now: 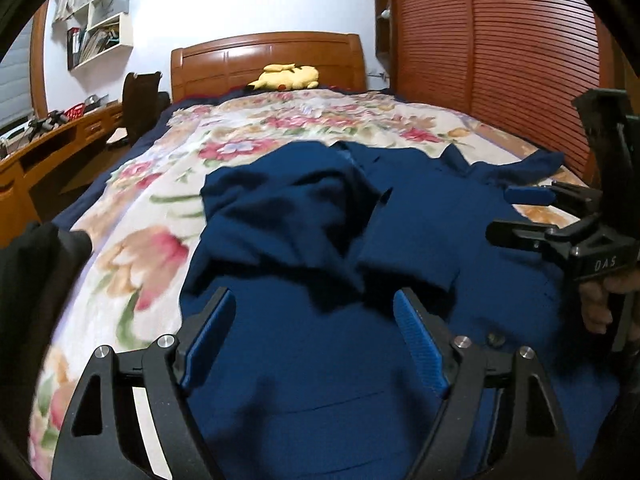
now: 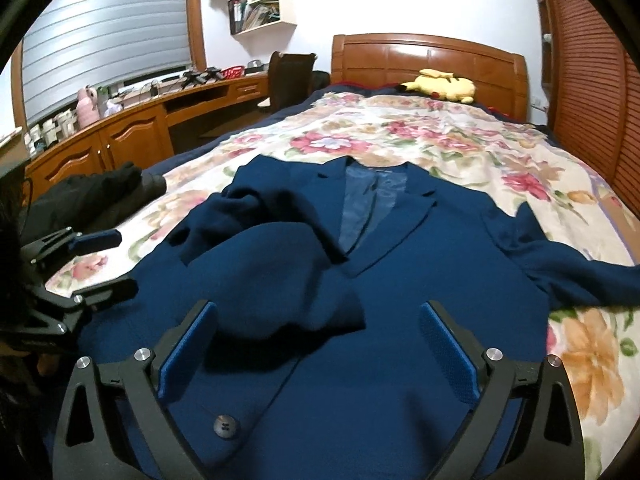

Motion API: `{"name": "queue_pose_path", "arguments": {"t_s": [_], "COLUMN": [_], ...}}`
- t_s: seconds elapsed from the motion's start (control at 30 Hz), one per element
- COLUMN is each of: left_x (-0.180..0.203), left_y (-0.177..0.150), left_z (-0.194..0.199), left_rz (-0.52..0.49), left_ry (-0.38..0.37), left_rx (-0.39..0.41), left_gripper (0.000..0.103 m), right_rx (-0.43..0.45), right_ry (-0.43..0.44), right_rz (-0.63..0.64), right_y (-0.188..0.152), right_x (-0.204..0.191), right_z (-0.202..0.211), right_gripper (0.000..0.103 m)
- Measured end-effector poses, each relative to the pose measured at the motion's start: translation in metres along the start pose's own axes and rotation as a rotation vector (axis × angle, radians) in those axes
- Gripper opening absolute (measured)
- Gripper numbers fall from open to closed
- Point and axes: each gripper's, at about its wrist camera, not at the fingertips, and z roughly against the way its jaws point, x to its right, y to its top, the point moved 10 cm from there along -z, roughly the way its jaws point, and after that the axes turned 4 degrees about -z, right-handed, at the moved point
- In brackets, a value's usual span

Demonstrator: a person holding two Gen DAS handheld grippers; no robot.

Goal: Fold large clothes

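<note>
Left wrist view: the left gripper (image 1: 314, 340) hovers low over a navy blazer (image 1: 320, 360) spread on the flowered bedspread (image 1: 132, 216), its fingers (image 1: 420, 340) spread wide with nothing between the pads. Just ahead of them one sleeve (image 1: 288, 216) lies bunched and folded inward across the blazer's chest. The right gripper (image 1: 516, 216) shows at the right edge, held in a hand (image 1: 600, 304), its fingers also apart and empty over the blazer's far side.

Right wrist view: the blazer (image 2: 400, 280) lies face up, collar toward the headboard (image 2: 432, 60) and hem toward the camera, so its long axis runs straight away from both grippers. The right gripper (image 2: 318, 356) has its fingers (image 2: 448, 352) parted, pinching nothing, above the lower front near a button (image 2: 227, 426). The folded sleeve (image 2: 272, 276) sits directly ahead; the other sleeve (image 2: 572, 268) still trails out to the right onto the bedspread (image 2: 480, 152). That loose sleeve lies on the right gripper's side, so the right hand looks the nearer one to bring it in. The left gripper (image 2: 108, 260) is at the left edge, fingers apart.
</note>
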Motion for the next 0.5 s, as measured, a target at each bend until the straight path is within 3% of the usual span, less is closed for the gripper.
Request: {"name": "queue_pose_path", "arguments": {"t_s": [0.27,0.43,0.5], "left_x": [-0.006,-0.004,-0.003], "left_y": [-0.007,-0.01,-0.013], "left_z": [0.011,0.017,0.018], "left_rz": [-0.006,-0.028,-0.028], "left_ry": [0.029,0.048,0.046], "left_rx": [0.03,0.051,0.052], "left_gripper": [0.082,0.082,0.082], "right_rx": [-0.048,-0.09,-0.106], "right_ry": [0.091,0.101,0.1], "right_rz": [0.054,0.076,0.088], "right_y": [-0.003,-0.007,-0.008], "right_x": [-0.029,-0.031,-0.033], "right_z": [-0.02,-0.037,-0.043], "right_gripper": [0.095,0.093,0.086]}}
